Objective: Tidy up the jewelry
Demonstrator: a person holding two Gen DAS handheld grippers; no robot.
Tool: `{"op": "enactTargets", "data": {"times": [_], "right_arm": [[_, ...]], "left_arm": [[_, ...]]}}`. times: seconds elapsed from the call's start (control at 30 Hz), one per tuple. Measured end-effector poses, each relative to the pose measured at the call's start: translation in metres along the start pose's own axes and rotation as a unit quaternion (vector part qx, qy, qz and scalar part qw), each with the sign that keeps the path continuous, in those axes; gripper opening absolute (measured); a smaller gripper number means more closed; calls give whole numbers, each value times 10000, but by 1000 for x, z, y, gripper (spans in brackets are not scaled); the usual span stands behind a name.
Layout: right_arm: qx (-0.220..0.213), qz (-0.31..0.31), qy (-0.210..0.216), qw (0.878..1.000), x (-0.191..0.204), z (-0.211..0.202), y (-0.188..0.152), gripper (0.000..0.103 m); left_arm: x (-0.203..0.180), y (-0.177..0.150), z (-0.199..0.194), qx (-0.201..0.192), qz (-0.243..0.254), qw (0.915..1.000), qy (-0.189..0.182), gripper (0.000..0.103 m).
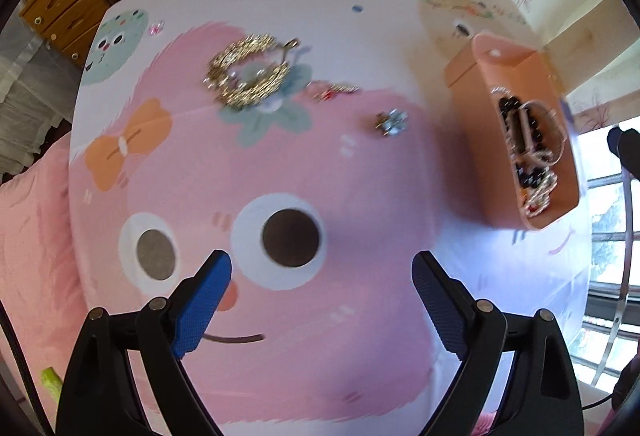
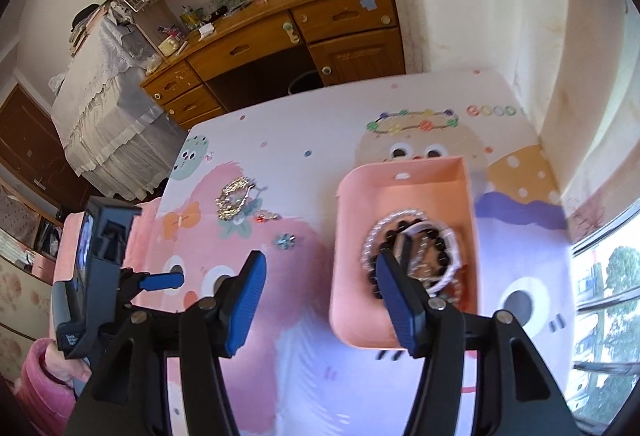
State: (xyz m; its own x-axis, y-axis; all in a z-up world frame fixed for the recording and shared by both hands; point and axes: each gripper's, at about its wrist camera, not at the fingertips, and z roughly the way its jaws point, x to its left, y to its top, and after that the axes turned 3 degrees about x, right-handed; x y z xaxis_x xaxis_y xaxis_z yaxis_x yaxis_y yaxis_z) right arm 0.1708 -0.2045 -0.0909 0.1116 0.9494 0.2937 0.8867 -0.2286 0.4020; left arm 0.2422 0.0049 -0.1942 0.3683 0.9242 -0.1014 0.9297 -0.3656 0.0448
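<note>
A gold chain necklace [image 1: 246,70] lies in a heap on the cartoon-print table, far from my left gripper [image 1: 322,268], which is open and empty above the table. A small red clip [image 1: 334,91] and a silver flower brooch [image 1: 392,122] lie to its right. A pink tray [image 1: 480,140] holds several bead bracelets [image 1: 528,140]. In the right wrist view my right gripper [image 2: 320,264] is open and empty, hovering at the near left edge of the pink tray [image 2: 352,236] with the bracelets [image 2: 412,248]. The necklace [image 2: 236,196], clip [image 2: 266,216] and brooch [image 2: 285,240] lie left of it.
The left gripper [image 2: 160,280] shows at the table's left side in the right wrist view. A wooden desk with drawers [image 2: 280,40] stands beyond the table. A wall and window [image 2: 600,276] are on the right. A pink bedspread [image 1: 32,236] is at the left.
</note>
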Motion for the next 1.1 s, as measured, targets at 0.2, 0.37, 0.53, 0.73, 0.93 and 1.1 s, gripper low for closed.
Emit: {"op": "enactTargets", "data": {"times": [0.2,0.37,0.53,0.73,0.93,1.1], "right_arm": [[336,400,232,9984,19,28,-1,59],[547,680,286,9958,33,57,-6,59],[475,713,182,9962,43,82,-10,59],[124,97,-403,9991,67,108,-23,59],[-388,-548,-930,9934,90,125,-40,58],[-637,-738,-1242,9875,97,140,-47,58]], "left_arm": [[36,9,10,519,-53,9986,102,91],[76,33,12,902,-652,9929,-424,91],[103,61,5,702,-1098,9887,-739,91],[109,94,17,598,-1495,9828,-904,97],[104,120,33,478,-1641,9814,-871,102],[95,133,49,440,-1709,9816,-728,102]]}}
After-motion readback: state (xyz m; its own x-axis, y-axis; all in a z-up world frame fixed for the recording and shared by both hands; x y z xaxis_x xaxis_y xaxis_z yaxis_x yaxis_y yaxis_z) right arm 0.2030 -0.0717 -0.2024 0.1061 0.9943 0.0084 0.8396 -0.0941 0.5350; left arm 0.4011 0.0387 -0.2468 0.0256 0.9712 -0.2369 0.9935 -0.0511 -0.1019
